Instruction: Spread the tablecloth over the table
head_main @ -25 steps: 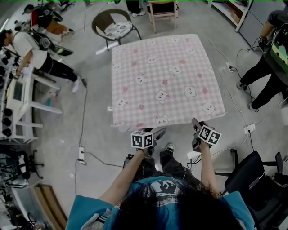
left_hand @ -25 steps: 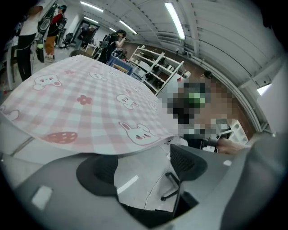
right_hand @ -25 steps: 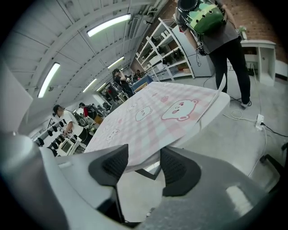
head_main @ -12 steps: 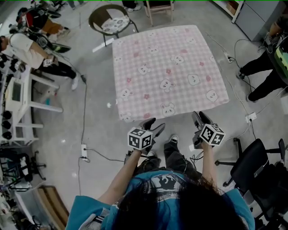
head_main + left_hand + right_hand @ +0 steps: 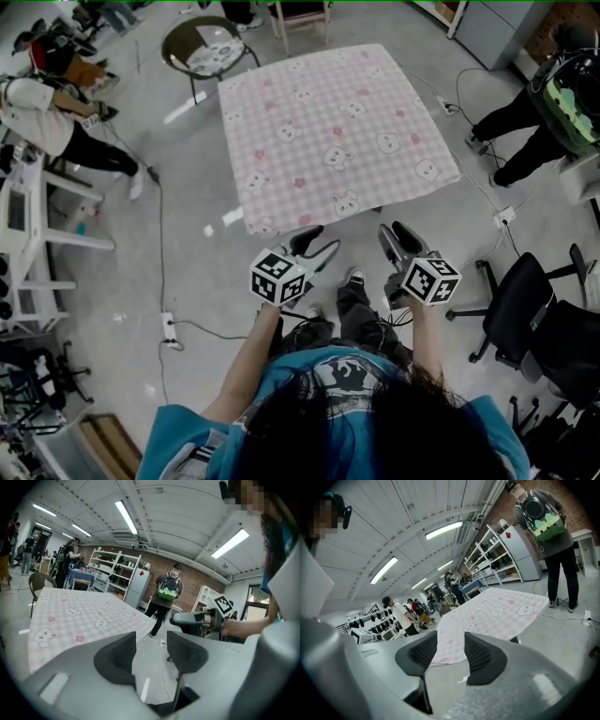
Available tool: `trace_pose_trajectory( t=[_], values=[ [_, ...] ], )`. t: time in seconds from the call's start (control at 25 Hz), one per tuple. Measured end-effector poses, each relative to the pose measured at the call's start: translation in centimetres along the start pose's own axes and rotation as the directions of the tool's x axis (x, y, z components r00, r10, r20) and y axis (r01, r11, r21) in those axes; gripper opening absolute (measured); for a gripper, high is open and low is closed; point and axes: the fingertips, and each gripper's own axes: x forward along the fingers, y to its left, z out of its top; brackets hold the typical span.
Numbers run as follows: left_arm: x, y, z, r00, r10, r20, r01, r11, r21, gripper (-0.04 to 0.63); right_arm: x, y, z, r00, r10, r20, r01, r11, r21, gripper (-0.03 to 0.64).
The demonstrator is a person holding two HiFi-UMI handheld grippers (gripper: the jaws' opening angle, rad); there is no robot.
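Fingers (image 5: 115, 660) of left gripper (image 5: 317, 242) and right gripper (image 5: 395, 232) apart, empty, closing; both nearly level, near tablecloth (image 5: 328, 131).

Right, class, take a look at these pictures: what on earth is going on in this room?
A person stands holding a hand-held gripper in each hand, facing a pink checked tablecloth printed with bears. The cloth lies spread flat, its edges hanging down. Neither gripper touches it: the left hand-held gripper and the right hand-held gripper are off its near edge, jaws closing on nothing. The spreading looks done.
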Motion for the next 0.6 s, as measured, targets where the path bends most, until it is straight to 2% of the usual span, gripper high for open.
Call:
trace_pose_trajectory(
  t=[0.16, 0.28, 0.44, 0.6],
  values=[
    [-2.1, -1.9, 1.5, 0.996, -0.071, 0.055, 0.070, 0.997, 0.019, 0.195, -1.5, 3.5, -0.9, 1.000, 0.015, 0.011, -0.015, 0.999, -0.047, 0.147],
    [-3.8, -3.6, 2.0, 0.991, -0.118, 0.067, 0.114, 0.992, 0.059, 0.168, -2.5, 5.9, -1.6, 1.000, 0.021, 0.014, -0.020, 0.995, -0.095, 0.128],
    [-5.7, -5.2, 1.7, 0.987, -0.141, 0.074, 0.133, 0.986, 0.099, 0.095, -4.1, 8.2, -2.8, 0.999, 0.032, 0.034, -0.028, 0.992, -0.123, 0.079],
    [-7.4, -6.0, 0.9, 0.986, -0.148, 0.075, 0.139, 0.984, 0.111, 0.071, -5.5, 10.4, -4.1, 0.998, 0.044, 0.043, -0.038, 0.990, -0.137, 0.041]
  ],
)
